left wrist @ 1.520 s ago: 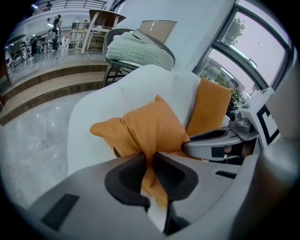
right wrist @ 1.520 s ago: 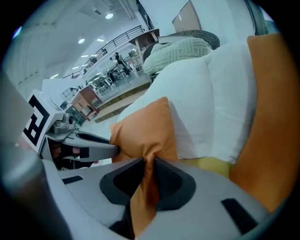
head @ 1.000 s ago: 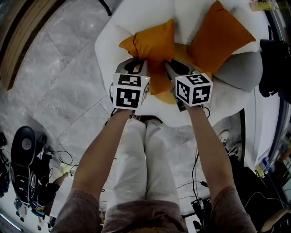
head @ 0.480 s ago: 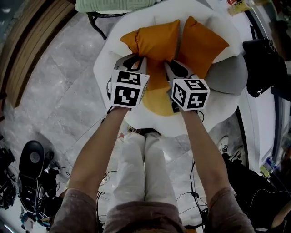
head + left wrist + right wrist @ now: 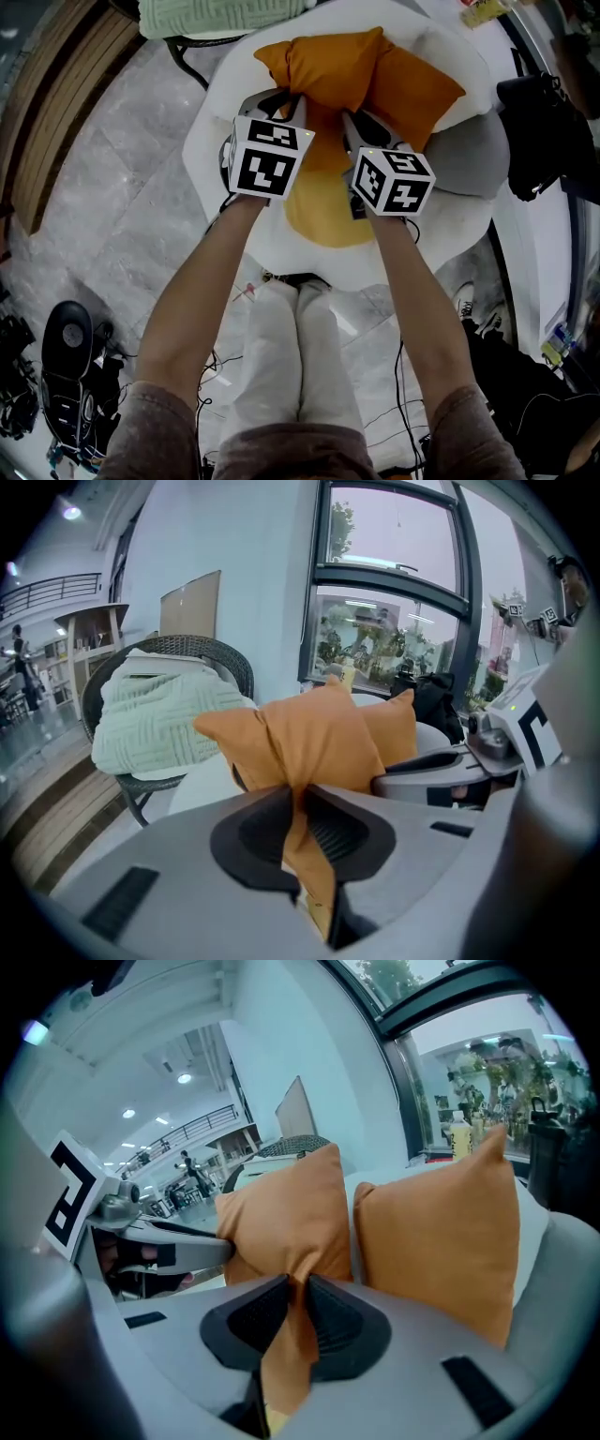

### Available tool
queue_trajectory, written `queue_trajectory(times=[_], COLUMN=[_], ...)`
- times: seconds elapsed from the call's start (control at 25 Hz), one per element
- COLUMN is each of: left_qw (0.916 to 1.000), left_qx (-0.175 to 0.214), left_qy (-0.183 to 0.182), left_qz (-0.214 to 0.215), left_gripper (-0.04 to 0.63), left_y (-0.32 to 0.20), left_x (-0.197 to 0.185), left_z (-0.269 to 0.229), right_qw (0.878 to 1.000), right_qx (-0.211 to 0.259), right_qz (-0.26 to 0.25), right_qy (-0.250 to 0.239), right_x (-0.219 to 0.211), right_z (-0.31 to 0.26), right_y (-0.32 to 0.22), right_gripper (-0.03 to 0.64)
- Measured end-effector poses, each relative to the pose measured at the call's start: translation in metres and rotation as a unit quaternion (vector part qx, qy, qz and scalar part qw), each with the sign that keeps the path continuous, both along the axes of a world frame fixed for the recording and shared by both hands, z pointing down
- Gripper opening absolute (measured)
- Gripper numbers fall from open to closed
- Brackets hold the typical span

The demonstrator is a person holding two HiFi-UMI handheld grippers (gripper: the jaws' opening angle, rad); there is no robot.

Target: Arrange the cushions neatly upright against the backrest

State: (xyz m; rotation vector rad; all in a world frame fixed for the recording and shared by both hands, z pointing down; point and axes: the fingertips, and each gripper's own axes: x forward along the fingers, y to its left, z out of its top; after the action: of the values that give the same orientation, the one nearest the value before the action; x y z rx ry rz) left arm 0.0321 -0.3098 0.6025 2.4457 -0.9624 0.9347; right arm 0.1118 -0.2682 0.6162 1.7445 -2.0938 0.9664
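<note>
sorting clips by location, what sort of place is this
Probably a lounge corner of a large lobby or open office rather than a home: a white lounge chair with orange cushions, tall glazed windows, a grey stone-tile floor and an upper gallery with a railing.

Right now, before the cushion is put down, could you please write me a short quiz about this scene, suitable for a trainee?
1. True or false: the left gripper and the right gripper both pinch the same orange cushion.
2. Where is the second orange cushion?
A. Flat on the floor
B. Standing upright on the white armchair, beside the held one
C. On a wooden shelf
3. In a few words: what lies on the dark wicker chair?

Key:
1. True
2. B
3. A pale green knitted blanket
</note>
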Motion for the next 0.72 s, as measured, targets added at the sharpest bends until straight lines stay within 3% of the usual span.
queue_trajectory(times=[0.16,0.44,0.72], left_qw=[0.9998,0.9996,0.9997], left_qx=[-0.004,0.004,0.009], left_qy=[-0.016,-0.026,-0.017], left_qz=[0.008,0.007,-0.015], left_gripper=[0.054,0.055,0.142], left_y=[-0.009,-0.019,-0.024], left_x=[0.007,0.008,0.005], left_z=[0.017,0.037,0.041], right_qw=[1.000,1.000,1.000], right_qx=[-0.010,-0.006,-0.005], right_qz=[0.013,0.003,-0.009], right_qy=[-0.016,-0.001,0.025], right_x=[0.005,0.004,0.006], right_z=[0.019,0.038,0.040], right_y=[-0.006,-0.013,-0.015], right_gripper=[0.081,0.083,0.118])
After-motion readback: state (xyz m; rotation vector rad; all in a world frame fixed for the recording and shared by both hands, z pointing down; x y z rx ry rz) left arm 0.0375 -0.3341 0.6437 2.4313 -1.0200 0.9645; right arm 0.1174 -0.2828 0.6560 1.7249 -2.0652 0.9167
